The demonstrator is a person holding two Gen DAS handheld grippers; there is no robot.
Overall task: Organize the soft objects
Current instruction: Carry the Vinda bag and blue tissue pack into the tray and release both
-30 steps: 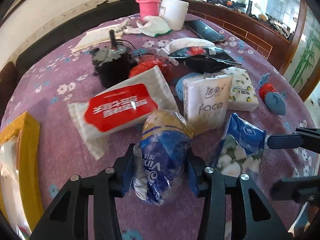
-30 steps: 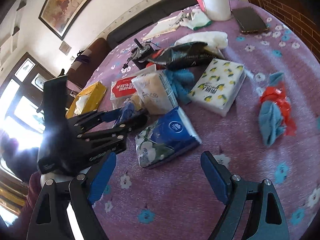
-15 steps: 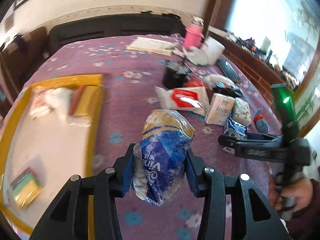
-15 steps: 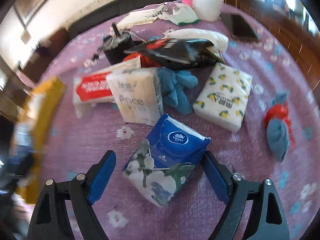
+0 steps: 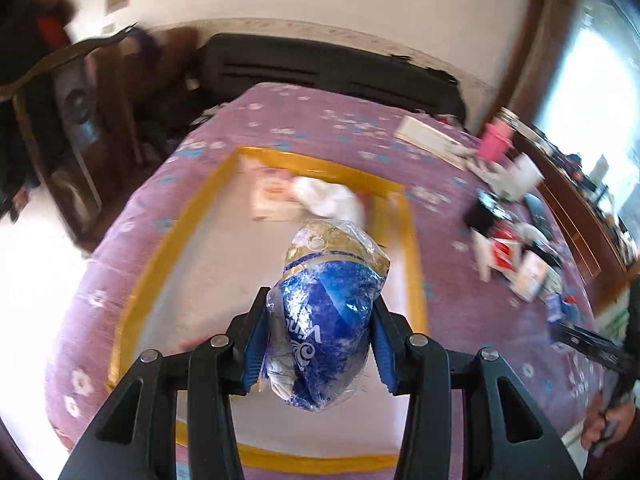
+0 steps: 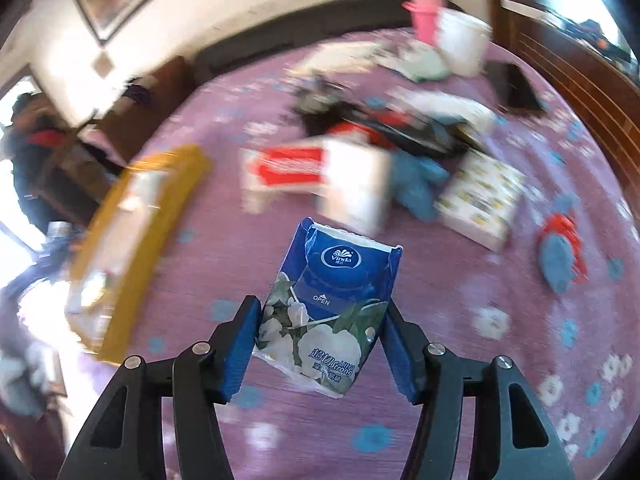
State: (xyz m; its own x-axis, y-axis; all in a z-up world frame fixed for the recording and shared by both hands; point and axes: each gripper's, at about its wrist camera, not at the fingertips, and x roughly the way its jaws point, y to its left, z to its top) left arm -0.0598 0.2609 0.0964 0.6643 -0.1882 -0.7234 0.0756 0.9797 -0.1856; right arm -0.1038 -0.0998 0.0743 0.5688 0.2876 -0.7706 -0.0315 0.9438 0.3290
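Observation:
My left gripper [image 5: 318,344] is shut on a blue and gold plastic-wrapped tissue roll [image 5: 328,312], held in the air over the yellow-rimmed tray [image 5: 152,276]. A pink-printed pack [image 5: 272,196] and a white cloth [image 5: 332,200] lie at the tray's far end. My right gripper [image 6: 318,348] has its jaws closing on a blue Vinda tissue pack with white flowers [image 6: 332,304], the pads against both its sides, lifted off the purple floral cloth. The same tray [image 6: 140,232] sits to its left.
On the purple cloth lie a red-labelled tissue pack [image 6: 292,168], a white pack [image 6: 356,184], a lemon-print pack [image 6: 480,196], blue and red soft toys [image 6: 560,252], a black bag, a pink cup [image 6: 426,16] and a white tub [image 6: 462,46]. A person's hand [image 5: 612,428] holds the other gripper.
My left gripper swung left with the roll, from the pile to above the tray. My right gripper closed around the blue flowered pack and lifted it off the cloth.

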